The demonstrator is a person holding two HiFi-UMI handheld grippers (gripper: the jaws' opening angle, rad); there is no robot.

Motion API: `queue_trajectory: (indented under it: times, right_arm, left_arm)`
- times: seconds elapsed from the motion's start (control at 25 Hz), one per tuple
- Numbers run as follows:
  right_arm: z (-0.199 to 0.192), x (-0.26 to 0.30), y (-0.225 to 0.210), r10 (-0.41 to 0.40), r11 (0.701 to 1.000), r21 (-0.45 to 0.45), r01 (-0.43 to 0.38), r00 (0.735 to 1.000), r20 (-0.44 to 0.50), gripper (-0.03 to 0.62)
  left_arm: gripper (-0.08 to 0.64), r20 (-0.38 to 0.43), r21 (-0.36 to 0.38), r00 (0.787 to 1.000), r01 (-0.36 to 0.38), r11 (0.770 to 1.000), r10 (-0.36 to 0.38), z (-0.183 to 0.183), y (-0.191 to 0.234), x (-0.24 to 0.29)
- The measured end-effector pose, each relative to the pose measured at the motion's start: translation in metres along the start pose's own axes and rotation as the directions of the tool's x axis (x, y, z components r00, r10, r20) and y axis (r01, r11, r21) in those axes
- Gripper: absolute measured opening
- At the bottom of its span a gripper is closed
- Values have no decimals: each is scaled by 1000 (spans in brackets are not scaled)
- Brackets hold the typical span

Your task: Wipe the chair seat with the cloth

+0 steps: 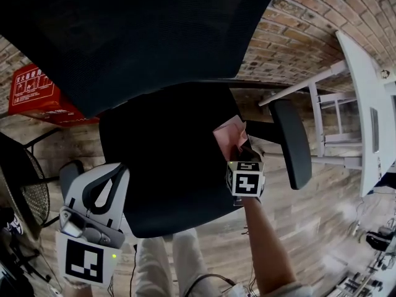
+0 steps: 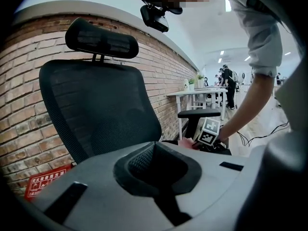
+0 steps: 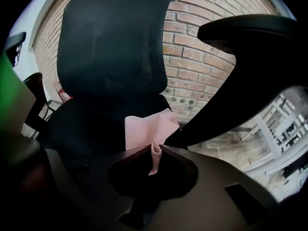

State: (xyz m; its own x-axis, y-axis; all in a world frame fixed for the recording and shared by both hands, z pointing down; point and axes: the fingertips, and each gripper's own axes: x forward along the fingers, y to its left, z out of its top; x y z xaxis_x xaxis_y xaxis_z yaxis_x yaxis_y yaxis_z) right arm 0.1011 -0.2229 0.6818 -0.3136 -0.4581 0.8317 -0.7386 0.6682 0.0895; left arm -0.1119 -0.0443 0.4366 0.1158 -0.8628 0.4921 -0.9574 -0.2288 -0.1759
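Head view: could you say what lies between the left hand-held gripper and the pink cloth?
Only the bare black chair seat, seen in the head view.

Fisheye distortion bends the brick wall [image 1: 322, 36] and blackens every corner, the black chair [image 1: 167, 166] loses detail in the dim head and right gripper views, and ceiling lights [image 2: 222, 53] brighten the left gripper view, whose near foreground is soft.
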Motion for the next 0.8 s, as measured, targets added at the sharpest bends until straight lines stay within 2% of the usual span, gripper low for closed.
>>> queue_trajectory:
  times: [0.16,0.36,0.52,0.68,0.8]
  right_arm:
    - [-8,-2,26,43,997,68,-43,999,-8,54]
    - [-18,-11,76,126,989,83,-125,992,-12,54]
    - [-30,-21,125,199,979,38,-198,980,-25,54]
    - [-42,-33,175,279,960,-14,-280,960,-37,54]
    - [-49,-42,213,346,935,-63,-348,937,-50,54]
  left_arm:
    - [18,-6,-13,1000,-13,1000,13,-4,8,-9]
    - [18,-12,-45,999,-48,998,47,-9,18,-24]
    - [18,-15,-53,998,-65,996,64,-15,25,-36]
    - [18,-17,-29,998,-66,997,65,-20,30,-50]
    - [18,-25,-78,995,-97,992,95,-25,35,-59]
